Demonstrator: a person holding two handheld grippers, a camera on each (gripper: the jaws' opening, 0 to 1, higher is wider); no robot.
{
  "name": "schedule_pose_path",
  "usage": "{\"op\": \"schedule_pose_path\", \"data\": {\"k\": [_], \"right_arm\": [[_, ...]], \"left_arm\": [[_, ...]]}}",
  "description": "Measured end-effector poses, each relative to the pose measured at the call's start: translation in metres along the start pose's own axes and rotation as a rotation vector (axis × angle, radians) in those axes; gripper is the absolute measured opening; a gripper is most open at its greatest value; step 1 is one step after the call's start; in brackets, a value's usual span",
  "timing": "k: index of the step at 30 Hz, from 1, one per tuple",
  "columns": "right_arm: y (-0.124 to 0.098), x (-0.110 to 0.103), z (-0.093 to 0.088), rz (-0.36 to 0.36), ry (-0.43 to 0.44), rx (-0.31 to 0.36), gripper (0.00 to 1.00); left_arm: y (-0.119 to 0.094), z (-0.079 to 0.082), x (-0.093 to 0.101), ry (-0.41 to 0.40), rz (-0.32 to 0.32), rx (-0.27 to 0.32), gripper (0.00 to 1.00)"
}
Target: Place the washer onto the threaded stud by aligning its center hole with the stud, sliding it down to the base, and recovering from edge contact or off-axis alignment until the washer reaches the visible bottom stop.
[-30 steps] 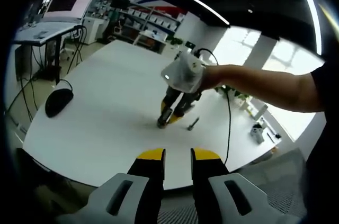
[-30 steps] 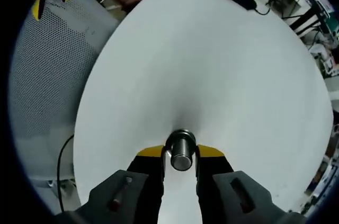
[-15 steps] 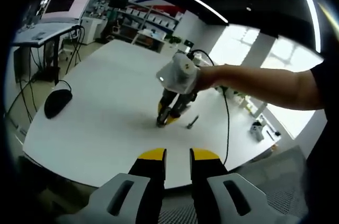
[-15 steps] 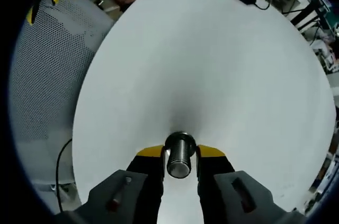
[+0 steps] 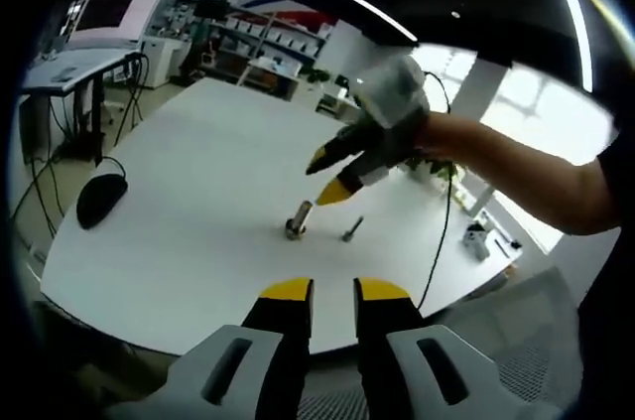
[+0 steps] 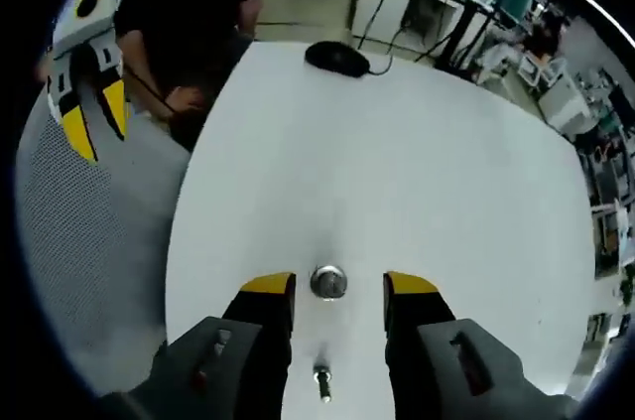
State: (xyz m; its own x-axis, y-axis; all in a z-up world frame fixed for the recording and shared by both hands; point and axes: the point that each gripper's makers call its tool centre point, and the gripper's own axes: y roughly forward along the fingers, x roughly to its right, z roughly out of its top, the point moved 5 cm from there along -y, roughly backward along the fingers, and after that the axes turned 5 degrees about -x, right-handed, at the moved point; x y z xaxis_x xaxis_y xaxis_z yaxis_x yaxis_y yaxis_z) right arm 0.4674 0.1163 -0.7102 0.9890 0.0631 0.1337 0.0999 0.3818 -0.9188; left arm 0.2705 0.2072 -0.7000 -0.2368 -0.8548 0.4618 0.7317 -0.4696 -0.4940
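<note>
Above the stud point(image 5: 297, 219) — right gripper point(image 5: 331, 174), jaws parted.

Right claw point(image 6: 336, 286) gapes above the upright stud point(image 6: 328, 281) — a bolt point(image 6: 321, 381) lies nearer.

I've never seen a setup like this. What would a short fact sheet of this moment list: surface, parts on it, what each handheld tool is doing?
surface: white table
standing part: metal stud, upright on the table, seen end-on between the right tool's jaws
lying part: small bolt, on its side beside the stud
right tool: open, raised above the stud, holding nothing
left tool: jaws close together, empty, held back at the table edge
other item: black computer mouse with cable
washer: cannot tell where it is
</note>
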Motion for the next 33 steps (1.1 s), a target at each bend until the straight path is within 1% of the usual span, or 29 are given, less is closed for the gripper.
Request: {"op": "schedule_pose_path", "data": {"k": [1, 3, 4, 6, 7, 10, 11, 12, 15, 16, 18, 19, 20, 21, 23, 24, 26, 30, 33], "right_arm": [[-0.006, -0.003, -0.002, -0.011, 0.012, 0.016, 0.37], [-0.021, -0.015, -0.005, -0.016, 0.056, 0.089, 0.37], [-0.03, -0.024, -0.005, -0.003, 0.099, 0.147, 0.37], [-0.045, -0.038, -0.007, 0.002, 0.166, 0.227, 0.37], [-0.048, -0.04, -0.008, 0.0, 0.177, 0.24, 0.37], [-0.065, -0.062, -0.018, -0.001, 0.261, 0.332, 0.37], [-0.068, -0.068, -0.022, 0.005, 0.285, 0.346, 0.37], [-0.073, -0.077, -0.028, 0.017, 0.33, 0.373, 0.37], [-0.084, -0.093, -0.044, 0.014, 0.434, 0.445, 0.37], [-0.087, -0.097, -0.05, 0.003, 0.463, 0.462, 0.37], [-0.097, -0.102, -0.068, -0.053, 0.53, 0.499, 0.36], [-0.102, -0.102, -0.075, -0.076, 0.575, 0.524, 0.36], [-0.107, -0.105, -0.085, -0.093, 0.646, 0.562, 0.36], [-0.111, -0.107, -0.091, -0.095, 0.678, 0.585, 0.36], [-0.117, -0.113, -0.106, -0.107, 0.732, 0.608, 0.36], [-0.118, -0.11, -0.118, -0.134, 0.776, 0.616, 0.36], [-0.123, -0.116, -0.128, -0.161, 0.819, 0.632, 0.36], [-0.123, -0.131, -0.134, -0.15, 0.852, 0.638, 0.36], [-0.117, -0.14, -0.134, -0.149, 0.858, 0.634, 0.36]], "left_arm": [[0.0, 0.0, 0.001, 0.003, -0.002, 0.002, 0.14], [0.0, 0.0, 0.002, 0.011, -0.005, 0.002, 0.14], [0.0, -0.001, 0.002, 0.012, -0.006, 0.001, 0.14], [-0.002, -0.003, 0.001, 0.012, -0.008, -0.002, 0.14], [-0.002, -0.004, 0.001, 0.01, -0.009, -0.001, 0.14], [-0.002, -0.004, 0.001, 0.011, -0.008, -0.006, 0.15], [-0.002, -0.003, 0.001, 0.016, -0.011, -0.005, 0.15], [-0.002, -0.003, 0.002, 0.019, -0.014, -0.002, 0.15], [-0.003, -0.003, 0.003, 0.025, -0.025, 0.001, 0.15], [-0.002, -0.003, 0.003, 0.028, -0.03, 0.001, 0.15], [-0.002, -0.003, 0.004, 0.034, -0.039, -0.005, 0.15], [-0.001, -0.003, 0.004, 0.036, -0.043, -0.006, 0.15], [-0.001, -0.002, 0.005, 0.038, -0.045, -0.004, 0.15], [-0.001, -0.001, 0.005, 0.038, -0.048, 0.0, 0.15], [-0.002, -0.001, 0.004, 0.037, -0.05, 0.004, 0.15], [-0.002, -0.001, 0.003, 0.035, -0.051, 0.005, 0.15], [-0.003, -0.001, 0.003, 0.024, -0.052, 0.011, 0.15], [-0.004, 0.0, 0.002, 0.01, -0.051, 0.025, 0.15], [-0.004, 0.0, 0.003, 0.011, -0.057, 0.028, 0.15]]}}
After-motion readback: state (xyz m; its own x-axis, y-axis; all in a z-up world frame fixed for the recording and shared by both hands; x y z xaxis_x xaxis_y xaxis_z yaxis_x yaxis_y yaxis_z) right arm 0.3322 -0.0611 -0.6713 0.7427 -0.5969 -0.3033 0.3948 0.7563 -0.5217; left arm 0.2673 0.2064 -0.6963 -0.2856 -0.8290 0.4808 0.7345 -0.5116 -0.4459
